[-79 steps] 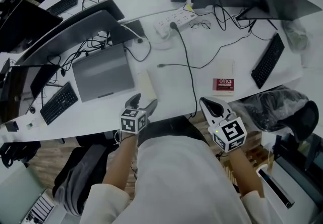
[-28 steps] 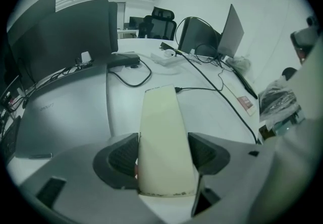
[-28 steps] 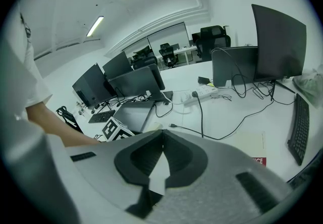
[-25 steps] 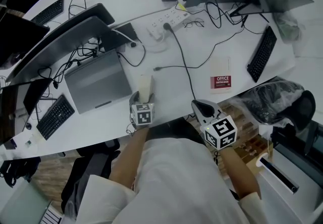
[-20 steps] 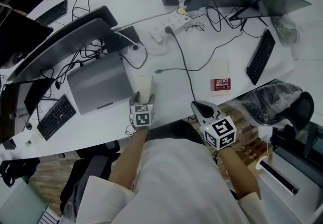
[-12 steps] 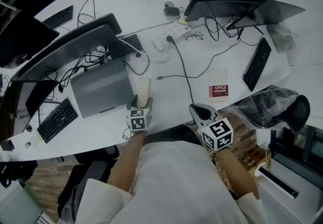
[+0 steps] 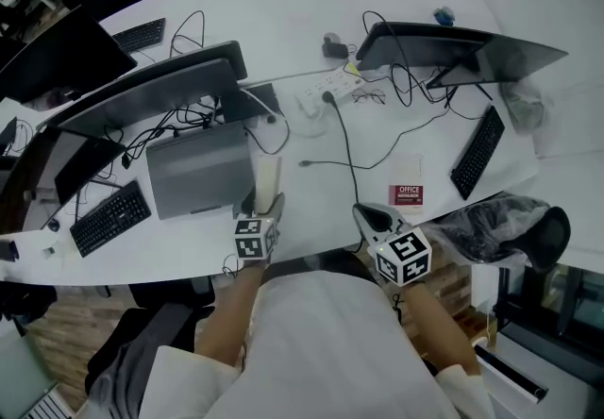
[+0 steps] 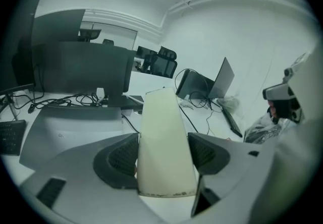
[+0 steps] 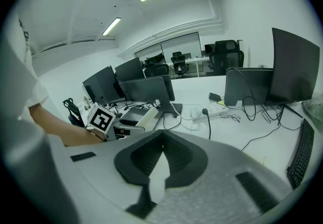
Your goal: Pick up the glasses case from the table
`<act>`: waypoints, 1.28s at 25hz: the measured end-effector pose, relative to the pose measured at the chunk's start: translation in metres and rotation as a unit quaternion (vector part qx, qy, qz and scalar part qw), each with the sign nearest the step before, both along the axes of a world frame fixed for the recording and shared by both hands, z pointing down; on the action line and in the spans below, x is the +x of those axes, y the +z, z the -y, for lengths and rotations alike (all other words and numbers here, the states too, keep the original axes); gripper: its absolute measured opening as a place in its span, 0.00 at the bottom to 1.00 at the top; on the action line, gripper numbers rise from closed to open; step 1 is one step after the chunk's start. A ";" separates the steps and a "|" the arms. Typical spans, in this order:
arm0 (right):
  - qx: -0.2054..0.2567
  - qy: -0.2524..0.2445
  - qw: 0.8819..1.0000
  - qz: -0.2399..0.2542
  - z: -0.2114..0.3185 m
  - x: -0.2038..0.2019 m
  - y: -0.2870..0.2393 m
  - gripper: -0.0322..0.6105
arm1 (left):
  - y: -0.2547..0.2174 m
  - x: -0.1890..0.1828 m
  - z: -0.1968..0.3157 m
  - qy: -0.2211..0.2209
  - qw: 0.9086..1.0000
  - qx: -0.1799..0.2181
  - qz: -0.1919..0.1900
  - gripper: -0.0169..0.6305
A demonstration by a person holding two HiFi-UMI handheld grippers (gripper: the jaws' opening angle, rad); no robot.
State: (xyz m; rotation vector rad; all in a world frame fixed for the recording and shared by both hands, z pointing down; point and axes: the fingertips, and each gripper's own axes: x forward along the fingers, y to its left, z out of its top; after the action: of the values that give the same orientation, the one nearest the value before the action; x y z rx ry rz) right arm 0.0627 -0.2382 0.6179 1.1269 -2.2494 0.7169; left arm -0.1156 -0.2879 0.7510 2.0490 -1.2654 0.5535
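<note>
The cream glasses case is a long flat box, clamped between both dark pads of my left gripper and sticking forward out of them. In the head view the glasses case is lifted off the white table, pointing away from me above the left gripper. My right gripper hovers near the table's front edge, to the right; in the right gripper view its jaws meet at the tips with nothing in them. The case and the left gripper's marker cube show at the left there.
A closed grey laptop lies left of the case. Monitors, keyboards, a power strip with cables, spectacles and a red booklet sit on the table. A dark bag rests at the right.
My left gripper has risen with the glasses case, lifting it off the table. The right gripper has drifted up slightly. The head view has shifted, showing more of the table's far side.
</note>
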 end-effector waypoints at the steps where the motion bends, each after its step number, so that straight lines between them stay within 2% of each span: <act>1: 0.003 -0.005 1.000 0.004 0.001 0.001 -0.002 0.05 | -0.009 0.000 0.000 -0.007 1.000 0.006 -0.004 0.49; 7: 0.023 -0.050 0.998 0.031 -0.001 0.004 -0.026 0.05 | -0.054 0.002 -0.007 -0.053 0.997 0.047 -0.014 0.49; 12: 0.046 -0.088 0.994 0.045 0.000 0.025 -0.046 0.05 | -0.089 0.007 -0.016 -0.111 0.991 0.076 -0.024 0.49; 22: 0.068 -0.135 0.986 0.063 -0.023 0.081 -0.061 0.05 | -0.141 0.019 -0.072 -0.209 0.969 0.125 -0.033 0.49; 32: 0.076 -0.198 0.972 0.097 -0.052 0.090 -0.073 0.05 | -0.184 0.018 -0.134 -0.290 0.941 0.173 -0.025 0.49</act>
State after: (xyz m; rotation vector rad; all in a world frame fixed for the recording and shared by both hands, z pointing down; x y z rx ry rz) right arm 0.1523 -0.1867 0.5453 0.6570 -2.6247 0.5150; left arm -0.0974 -0.1536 0.5671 1.7952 -1.9372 0.0009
